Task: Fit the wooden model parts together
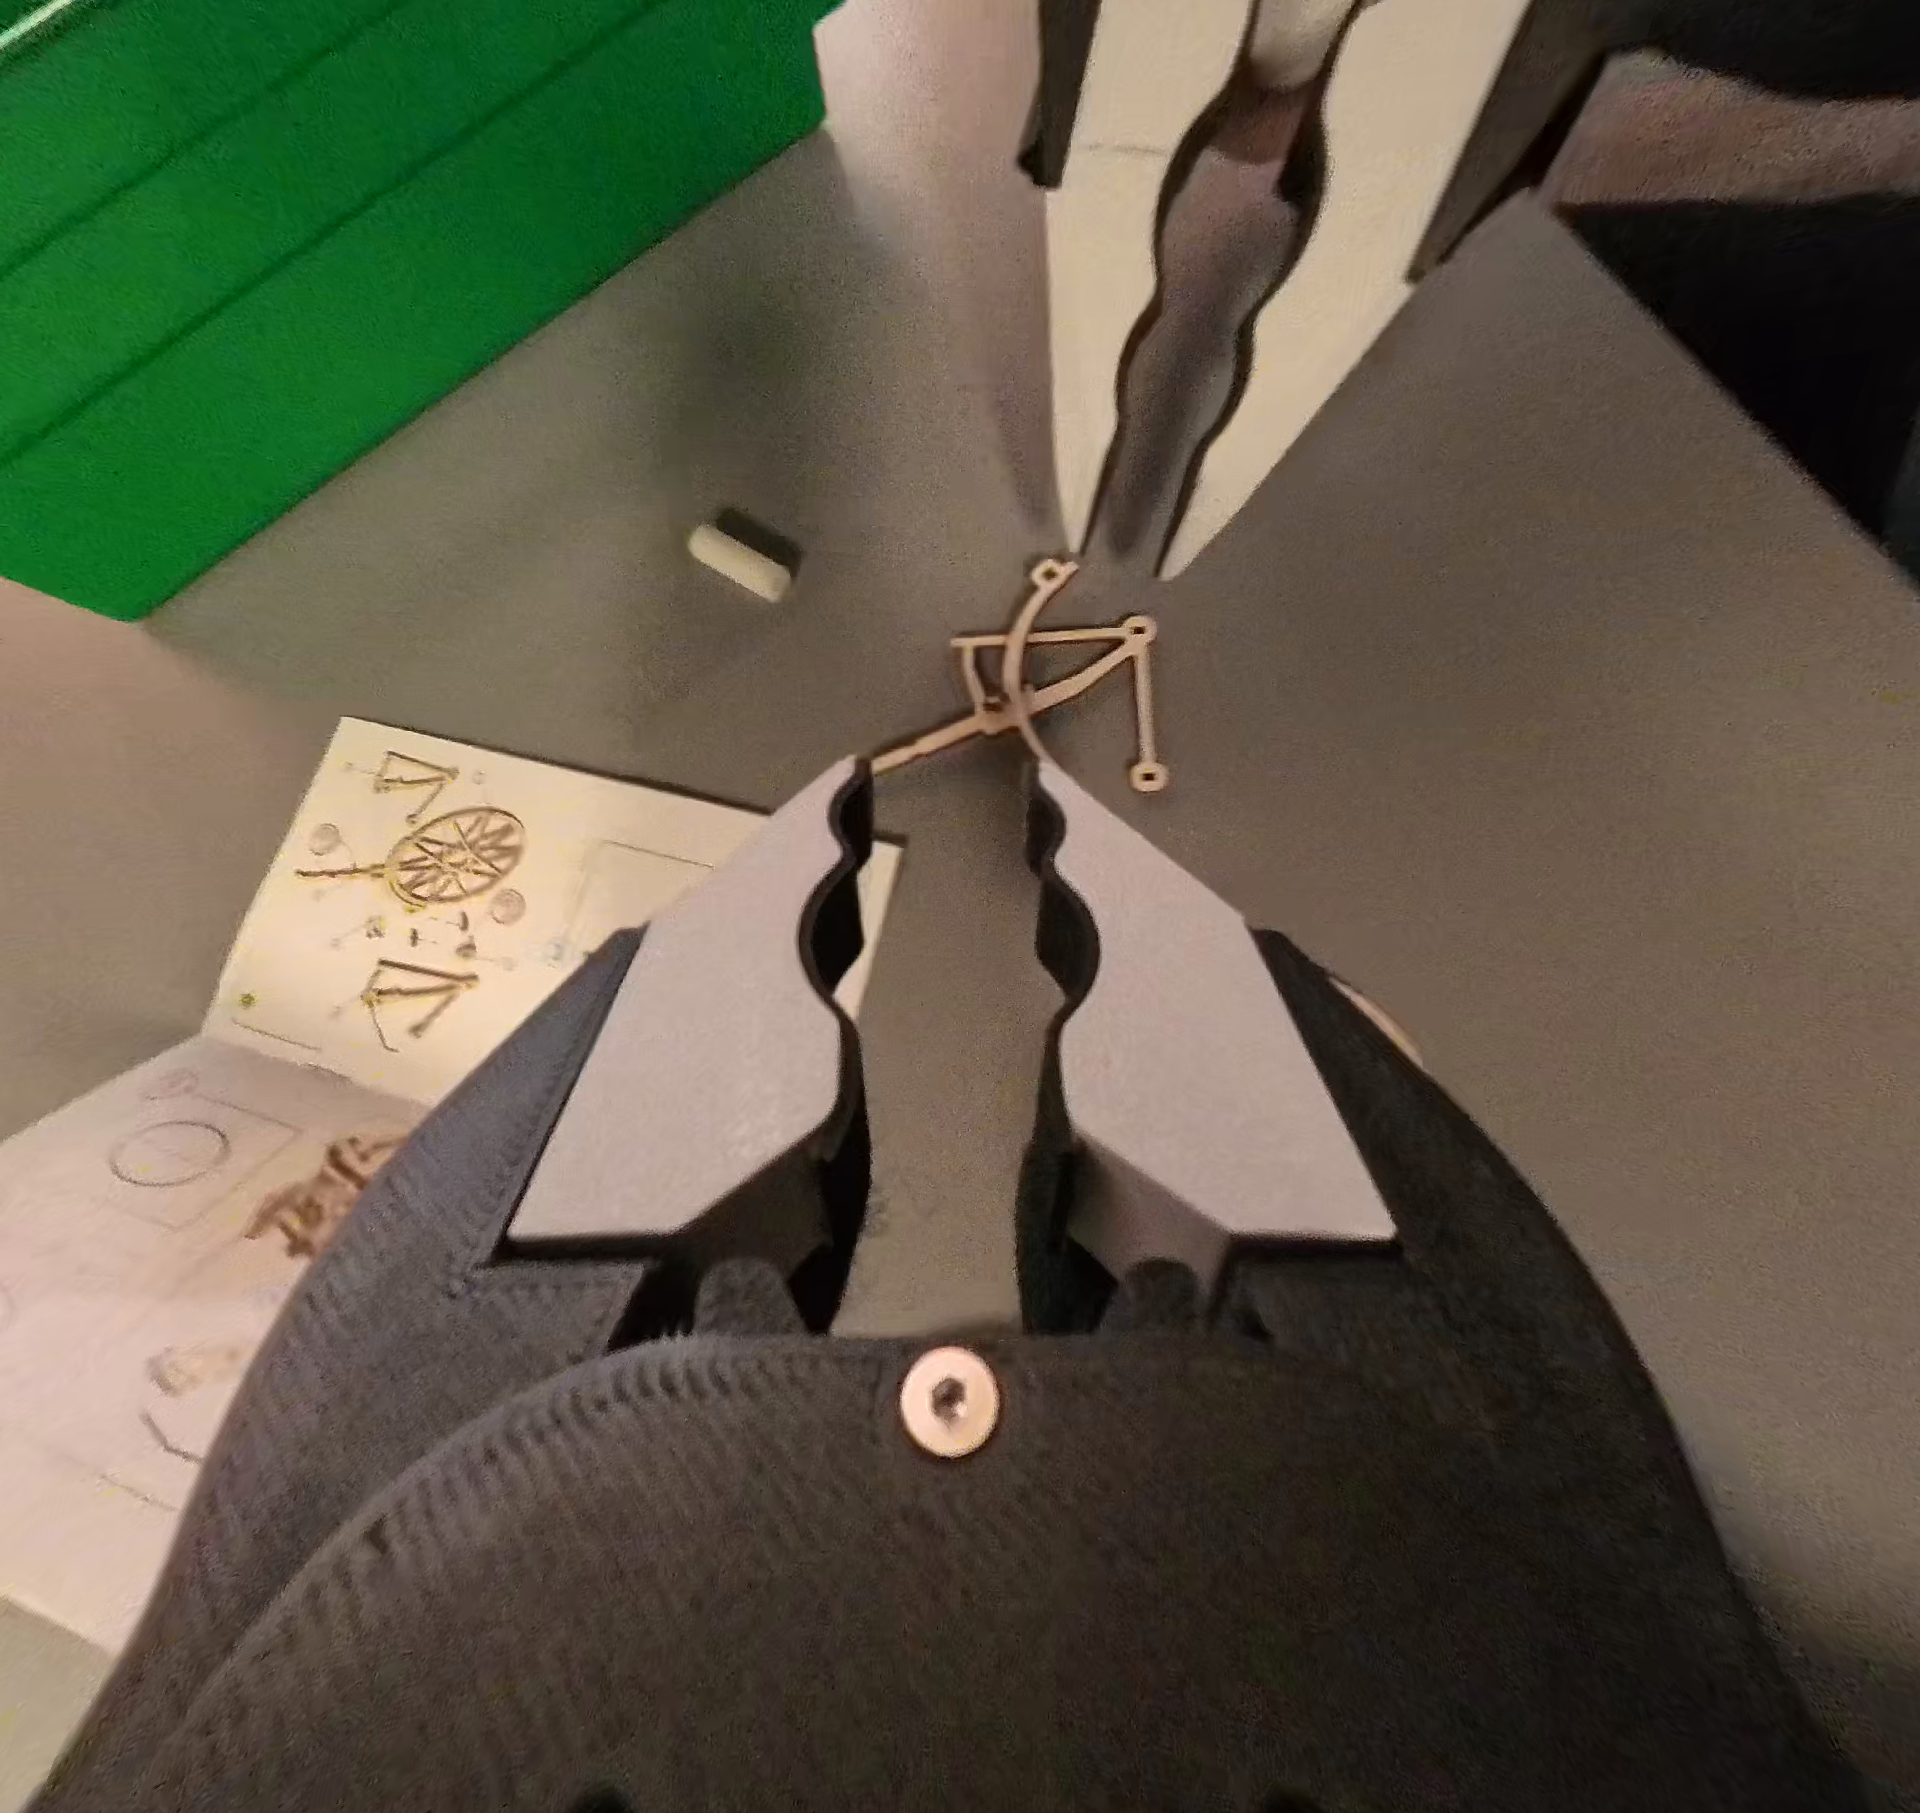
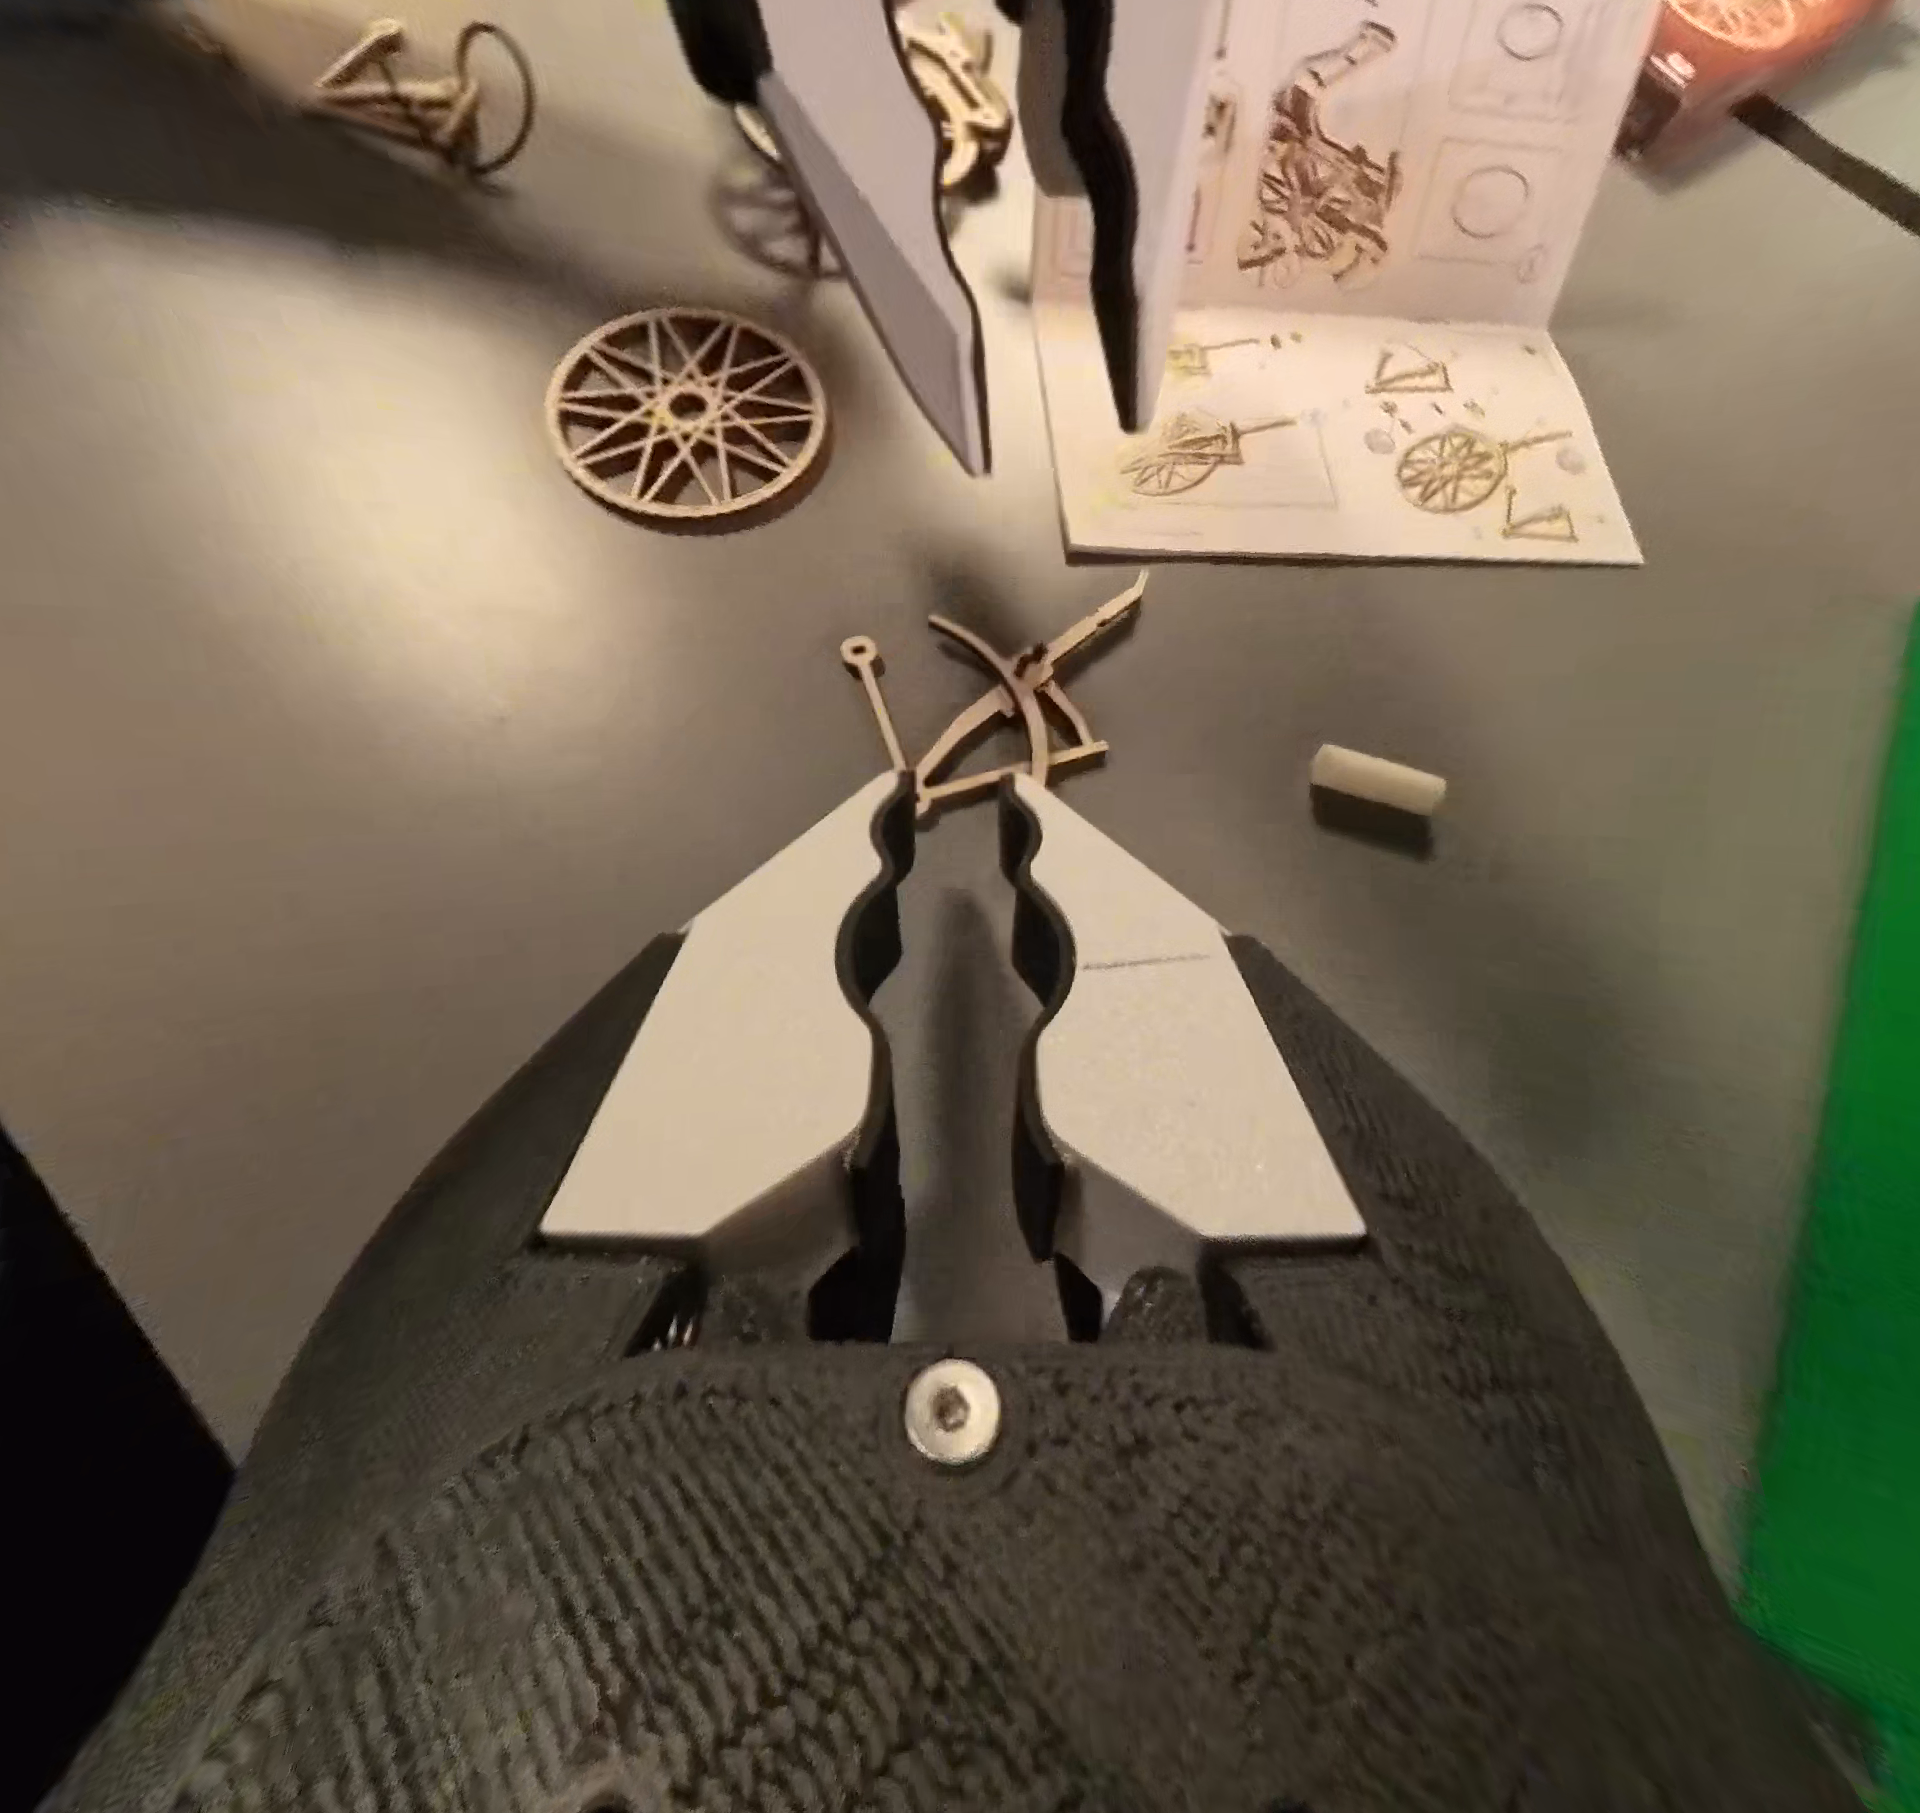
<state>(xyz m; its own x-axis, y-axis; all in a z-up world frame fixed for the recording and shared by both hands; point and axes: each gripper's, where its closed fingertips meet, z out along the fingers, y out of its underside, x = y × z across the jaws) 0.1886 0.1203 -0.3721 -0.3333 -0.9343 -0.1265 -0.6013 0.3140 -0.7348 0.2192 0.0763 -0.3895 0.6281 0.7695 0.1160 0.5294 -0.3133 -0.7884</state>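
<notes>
A thin wooden frame part (image 1: 1044, 683) with a curved arc, straight bars and small ring ends lies flat on the dark grey table (image 1: 1455, 828). My left gripper (image 1: 951, 774) is open, and its left fingertip touches the frame's thin rod. My right gripper (image 2: 961, 787) is open just at the frame's (image 2: 1013, 714) opposite end, with one bar lying across the gap between its tips. Each gripper shows in the other's view, the right one in the left wrist view (image 1: 1117, 566) and the left one in the right wrist view (image 2: 1049, 444). A spoked wooden wheel (image 2: 686, 418) lies flat nearby.
An open instruction booklet (image 2: 1351, 433) lies beside the left gripper. A small white cylinder (image 2: 1377, 787) lies near a green box (image 1: 364, 205). Two wooden sub-assemblies (image 2: 416, 90) (image 2: 961, 116) and a brown box (image 2: 1745, 7) sit at the far side. My right fingertips sit around 7 cm from my left ones. The spoked wooden wheel (image 2: 686, 418) lies around 8 cm away from my left fingertips.
</notes>
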